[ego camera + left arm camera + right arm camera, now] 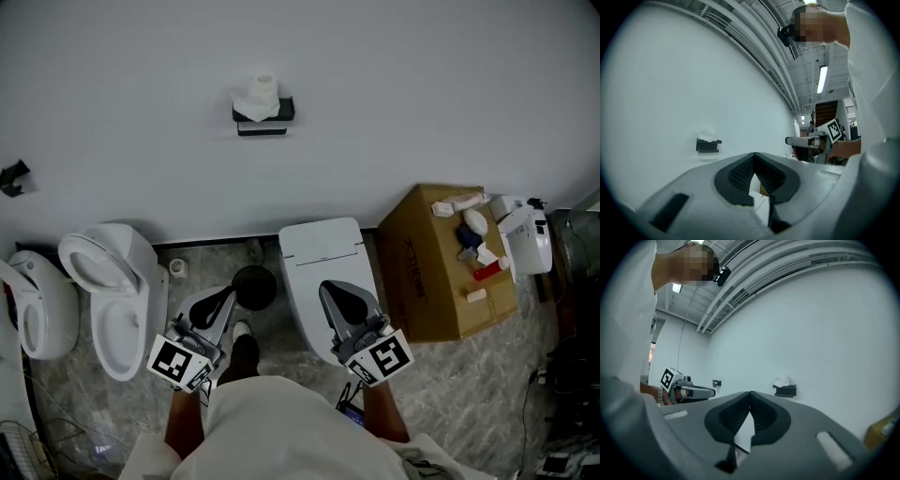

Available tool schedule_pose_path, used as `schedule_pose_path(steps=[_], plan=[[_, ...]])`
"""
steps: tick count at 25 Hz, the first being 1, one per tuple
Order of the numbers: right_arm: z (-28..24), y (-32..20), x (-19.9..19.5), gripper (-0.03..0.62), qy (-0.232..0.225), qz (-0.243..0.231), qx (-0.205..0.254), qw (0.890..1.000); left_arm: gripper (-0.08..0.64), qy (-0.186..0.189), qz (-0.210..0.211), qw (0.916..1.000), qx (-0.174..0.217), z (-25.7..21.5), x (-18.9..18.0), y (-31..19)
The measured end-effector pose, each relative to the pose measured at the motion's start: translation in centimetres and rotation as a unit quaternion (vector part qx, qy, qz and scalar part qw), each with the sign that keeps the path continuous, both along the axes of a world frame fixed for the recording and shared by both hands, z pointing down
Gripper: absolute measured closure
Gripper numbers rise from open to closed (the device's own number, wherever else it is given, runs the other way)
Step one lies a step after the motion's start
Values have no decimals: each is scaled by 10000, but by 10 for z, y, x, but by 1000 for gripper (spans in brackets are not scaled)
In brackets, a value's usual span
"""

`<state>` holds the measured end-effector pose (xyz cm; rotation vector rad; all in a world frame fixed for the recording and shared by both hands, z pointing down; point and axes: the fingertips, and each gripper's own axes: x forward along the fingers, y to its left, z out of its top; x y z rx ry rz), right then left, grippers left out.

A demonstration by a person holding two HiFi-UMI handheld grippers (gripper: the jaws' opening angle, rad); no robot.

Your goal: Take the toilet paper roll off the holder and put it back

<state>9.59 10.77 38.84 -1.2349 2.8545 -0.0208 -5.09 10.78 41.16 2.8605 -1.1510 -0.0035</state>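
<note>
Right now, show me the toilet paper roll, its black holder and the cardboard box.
toilet paper roll (262, 92), head view, its top end.
black holder (262, 129), head view, its lower bar.
cardboard box (427, 272), head view, a bare brown face.

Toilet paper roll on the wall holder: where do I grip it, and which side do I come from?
Grip the toilet paper roll across its upper round sides, coming straight from the front. It seems to stand upright on the black holder, the wall is right behind it, and loose paper drapes over its lower front, so stay above that.
</note>
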Motion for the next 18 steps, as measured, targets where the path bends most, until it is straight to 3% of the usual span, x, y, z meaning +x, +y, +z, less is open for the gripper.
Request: schedule_pose_path(steps=[10, 18], plan=[[-12, -137, -65, 591, 77, 416, -58, 9991, 557, 66, 173, 9998, 8, -12, -77, -155], [-7, -188, -74, 591, 175, 551, -157, 9982, 557, 99, 267, 9996, -32, -9, -86, -211]])
